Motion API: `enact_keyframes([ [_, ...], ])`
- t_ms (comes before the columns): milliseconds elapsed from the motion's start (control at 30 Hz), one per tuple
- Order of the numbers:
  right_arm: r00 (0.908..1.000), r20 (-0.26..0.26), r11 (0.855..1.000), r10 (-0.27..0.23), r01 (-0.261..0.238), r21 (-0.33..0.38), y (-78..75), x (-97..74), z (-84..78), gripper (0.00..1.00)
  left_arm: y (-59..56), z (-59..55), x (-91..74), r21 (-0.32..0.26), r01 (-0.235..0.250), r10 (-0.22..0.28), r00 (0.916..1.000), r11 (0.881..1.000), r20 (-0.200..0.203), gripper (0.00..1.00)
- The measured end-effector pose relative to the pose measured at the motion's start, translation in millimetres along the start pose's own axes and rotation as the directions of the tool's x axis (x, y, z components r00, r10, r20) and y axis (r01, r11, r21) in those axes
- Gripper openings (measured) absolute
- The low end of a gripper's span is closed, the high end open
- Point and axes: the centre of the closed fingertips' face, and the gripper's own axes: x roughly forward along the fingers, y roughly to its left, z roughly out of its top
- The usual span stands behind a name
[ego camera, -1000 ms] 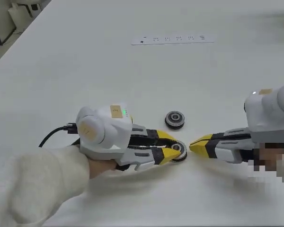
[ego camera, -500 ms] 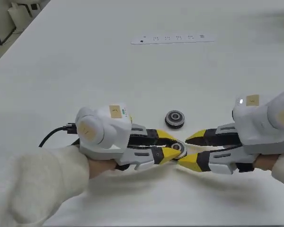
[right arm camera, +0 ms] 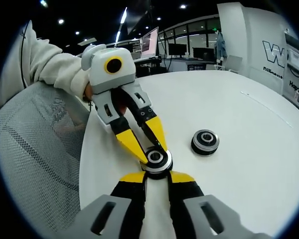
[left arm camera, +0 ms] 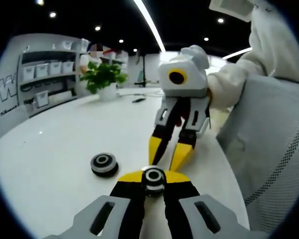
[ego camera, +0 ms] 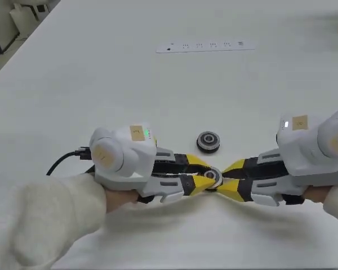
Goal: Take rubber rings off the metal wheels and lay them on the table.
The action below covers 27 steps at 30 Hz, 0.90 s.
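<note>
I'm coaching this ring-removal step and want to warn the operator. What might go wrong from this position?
1. The left gripper pinches the held wheel only at its jaw tips. A pull from the right gripper may pop it loose onto the table, perhaps into the spare wheel.
2. Both pairs of jaws crowd one small wheel, so the right ones may catch metal rather than the rubber ring, or clash with the left.

We're in a bright open-plan lab-office here: long white worktable [ego camera: 101, 79], shelves of storage bins [left arm camera: 47, 74], desk monitors [right arm camera: 150, 42], a potted plant [left arm camera: 103, 78].
</note>
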Motion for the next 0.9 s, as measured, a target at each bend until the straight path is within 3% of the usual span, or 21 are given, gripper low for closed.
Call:
enact_keyframes([
  [433,0.9998,-0.012,0.996,0.013,-0.012,0.091,0.2,-0.2,-1.0,0.07,0.6,-0.6,-0.4,-0.009,-0.005,0.005,0.9999,1.000,0.011,0.15],
  [467,0.9998,-0.017,0.994,0.008,-0.006,0.105,-0.6,-0.6,-2.2,0.04,0.5,-0.7,-0.5,-0.009,-0.005,0.005,0.9999,1.000,0.011,0.15],
  [500,0.9992,-0.025,0.995,-0.030,0.032,0.096,-7.4,-0.9,-3.9,0.00,-0.2,-0.7,-0.3,-0.011,-0.003,0.003,0.9999,1.000,0.012,0.15],
  [533,0.9999,-0.013,0.995,-0.001,0.003,0.103,-2.3,-0.5,-2.6,0.00,-0.1,-0.8,-0.4,-0.009,-0.005,0.005,0.9999,1.000,0.012,0.15],
  [700,0.9998,-0.020,0.995,-0.003,0.005,0.098,-1.3,-1.3,-3.1,0.00,-0.1,-0.9,-0.5,-0.010,-0.005,0.005,0.9999,1.000,0.013,0.15],
  [900,0.9994,-0.027,0.988,-0.022,0.026,0.155,-3.8,-2.4,-4.4,0.00,0.1,-1.1,-0.4,-0.006,-0.002,0.002,0.9999,1.000,0.010,0.15],
])
